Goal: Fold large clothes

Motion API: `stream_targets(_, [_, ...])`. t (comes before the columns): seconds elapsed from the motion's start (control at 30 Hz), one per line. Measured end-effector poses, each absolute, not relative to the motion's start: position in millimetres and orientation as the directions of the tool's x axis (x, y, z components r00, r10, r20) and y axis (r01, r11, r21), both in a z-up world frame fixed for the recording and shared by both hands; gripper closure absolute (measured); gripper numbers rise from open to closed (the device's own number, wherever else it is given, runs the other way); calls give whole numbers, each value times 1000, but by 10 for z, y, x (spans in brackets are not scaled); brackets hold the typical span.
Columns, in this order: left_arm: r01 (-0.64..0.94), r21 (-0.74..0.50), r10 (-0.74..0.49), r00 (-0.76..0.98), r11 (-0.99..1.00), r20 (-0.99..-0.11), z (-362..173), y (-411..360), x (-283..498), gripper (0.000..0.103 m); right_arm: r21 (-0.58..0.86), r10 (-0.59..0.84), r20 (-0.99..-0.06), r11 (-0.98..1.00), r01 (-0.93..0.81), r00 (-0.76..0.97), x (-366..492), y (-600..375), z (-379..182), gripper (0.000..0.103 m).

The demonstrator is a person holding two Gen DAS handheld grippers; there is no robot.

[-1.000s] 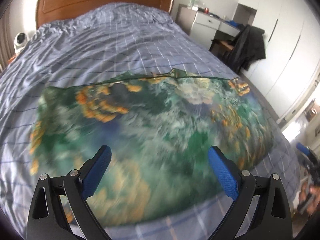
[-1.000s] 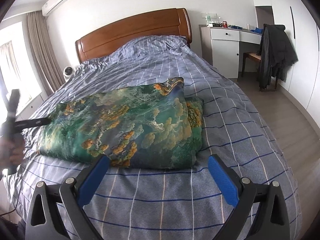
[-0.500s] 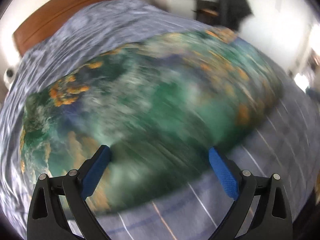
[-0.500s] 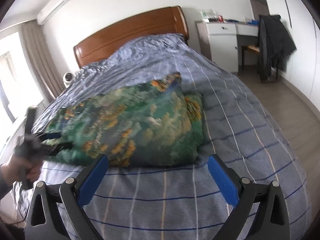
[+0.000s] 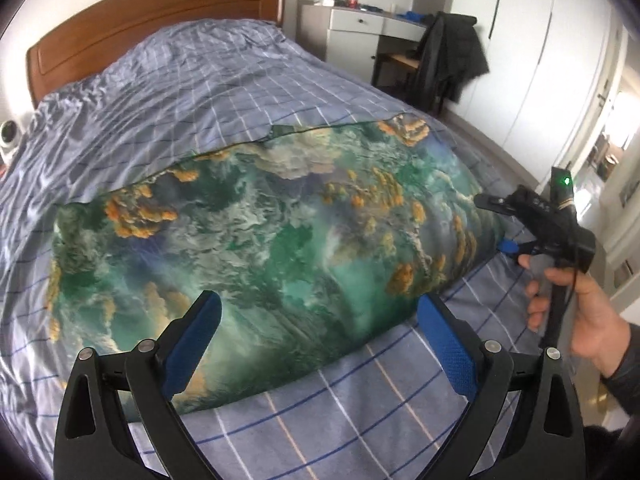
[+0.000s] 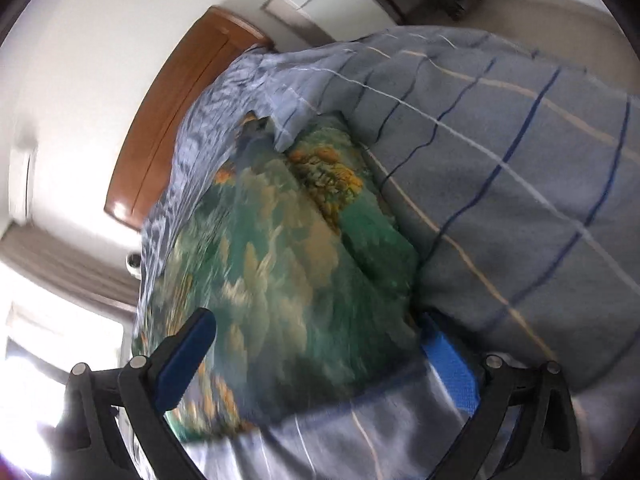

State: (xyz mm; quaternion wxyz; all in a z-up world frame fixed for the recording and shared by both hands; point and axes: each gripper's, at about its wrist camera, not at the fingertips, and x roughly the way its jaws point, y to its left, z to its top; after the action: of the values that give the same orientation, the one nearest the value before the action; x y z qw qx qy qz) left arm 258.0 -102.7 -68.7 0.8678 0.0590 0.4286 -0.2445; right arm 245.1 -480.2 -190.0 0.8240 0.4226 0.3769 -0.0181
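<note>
A large folded cloth with a green, white and orange print point(image 5: 280, 248) lies flat across the blue checked bed. My left gripper point(image 5: 320, 320) is open and empty, just above the cloth's near edge. My right gripper point(image 6: 316, 340) is open and tilted sideways, with the cloth's right edge point(image 6: 304, 280) between its blue pads; one pad lies under the edge. From the left wrist view the right gripper point(image 5: 508, 246) shows at the cloth's right end, held in a hand.
The bed cover point(image 5: 200, 92) is wrinkled toward the wooden headboard point(image 5: 152, 12). A white desk point(image 5: 360, 28) and a chair with a dark jacket point(image 5: 452, 60) stand right of the bed. A small white device point(image 5: 8, 136) sits at the left.
My right gripper has swung in from the foot of the bed, rolled sideways and reached the cloth's right edge. My left gripper shifted back along the near edge and has steadied.
</note>
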Motion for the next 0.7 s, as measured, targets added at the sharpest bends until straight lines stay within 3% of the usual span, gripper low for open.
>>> stream_targets(0.03, [476, -110, -377, 512, 873, -772, -661, -1010, 2587, 4, 687, 278, -636, 628, 364, 720, 2464, -4806, -1922, 12])
stream_targets(0.07, [478, -115, -382, 510, 871, -770, -624, -986, 2581, 4, 682, 253, -641, 620, 388, 724, 2457, -4811, -1933, 46])
stream_targets(0.2, [511, -143, -428, 497, 847, -755, -357, -1019, 2697, 4, 666, 191, -594, 661, 345, 781, 2320, -4706, -1753, 70])
stream_targets(0.33, [571, -234, -522, 414, 787, -746, -40, -1230, 2930, 4, 496, 122, -525, 848, 186, 843, 2199, -4295, -1135, 73])
stream_targets(0.5, [641, -330, -603, 265, 693, -752, 310, -1636, 3188, 5, 207, 139, -420, 977, -54, 897, 2028, -3442, -482, 73])
stream_targets(0.57, [656, -319, -587, 236, 684, -774, 348, -1730, 3233, 5, 86, 175, -390, 984, -153, 904, 1952, -3023, -328, 73])
stream_targets(0.7, [605, -159, -411, 304, 780, -859, 176, -1696, 3300, 5, -100, 238, -377, 950, -295, 895, 1836, -2310, -287, 73])
